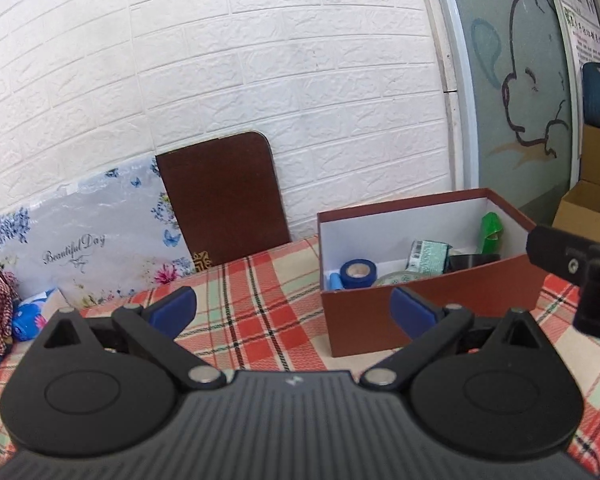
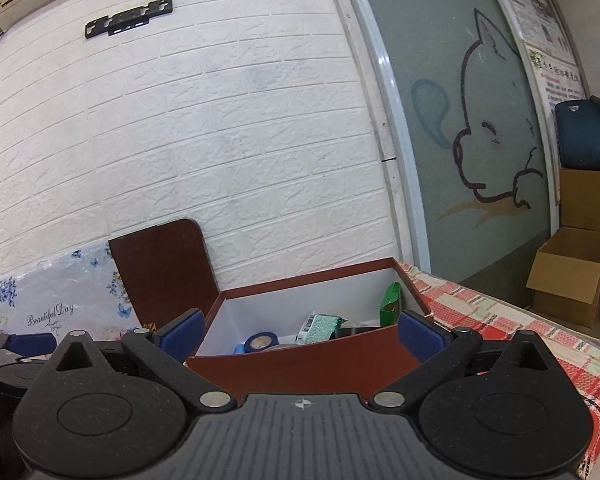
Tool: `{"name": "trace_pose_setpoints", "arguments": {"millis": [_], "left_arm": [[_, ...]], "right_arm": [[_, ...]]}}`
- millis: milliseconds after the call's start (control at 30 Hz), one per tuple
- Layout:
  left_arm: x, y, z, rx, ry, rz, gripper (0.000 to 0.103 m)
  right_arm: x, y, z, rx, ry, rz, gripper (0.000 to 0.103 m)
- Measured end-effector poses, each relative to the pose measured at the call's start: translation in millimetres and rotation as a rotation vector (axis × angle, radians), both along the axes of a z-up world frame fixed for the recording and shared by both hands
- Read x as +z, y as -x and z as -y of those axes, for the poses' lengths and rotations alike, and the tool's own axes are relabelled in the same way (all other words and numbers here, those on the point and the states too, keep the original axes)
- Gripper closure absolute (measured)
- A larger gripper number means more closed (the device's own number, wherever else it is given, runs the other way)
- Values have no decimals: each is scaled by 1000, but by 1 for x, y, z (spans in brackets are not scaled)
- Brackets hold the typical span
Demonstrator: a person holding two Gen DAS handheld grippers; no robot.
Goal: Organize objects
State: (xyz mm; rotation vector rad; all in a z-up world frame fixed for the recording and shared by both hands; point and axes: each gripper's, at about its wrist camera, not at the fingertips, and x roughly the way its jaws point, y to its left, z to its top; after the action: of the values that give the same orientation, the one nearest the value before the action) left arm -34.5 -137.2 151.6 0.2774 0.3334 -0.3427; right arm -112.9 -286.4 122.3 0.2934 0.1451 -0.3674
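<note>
Right gripper (image 2: 300, 330) jaws stand wide apart, nothing between the 2 blue pads (image 2: 182, 332). Directly ahead, an open red-brown box (image 2: 300, 364) with white inner walls sits on the plaid tablecloth (image 2: 500, 320). Inside: a blue tape roll (image 2: 262, 342), a green-and-white packet (image 2: 320, 328), a green upright item (image 2: 392, 304) against the right wall, possibly a folded bag. Behind the box, a dark brown board (image 2: 164, 268) and a floral panel (image 2: 56, 312) lean on the white brick wall (image 2: 220, 120). Left gripper (image 2: 28, 344) shows partly at the left edge. Cardboard box (image 2: 572, 276) on the floor at right.
</note>
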Motion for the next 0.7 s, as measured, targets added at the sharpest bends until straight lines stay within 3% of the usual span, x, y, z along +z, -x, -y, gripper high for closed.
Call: {"name": "trace_pose_setpoints", "arguments": {"millis": [700], "left_arm": [[1,2,-2,-7,10,-54,0]], "right_arm": [[-9,0,3,-1,-29,-16,1]]}}
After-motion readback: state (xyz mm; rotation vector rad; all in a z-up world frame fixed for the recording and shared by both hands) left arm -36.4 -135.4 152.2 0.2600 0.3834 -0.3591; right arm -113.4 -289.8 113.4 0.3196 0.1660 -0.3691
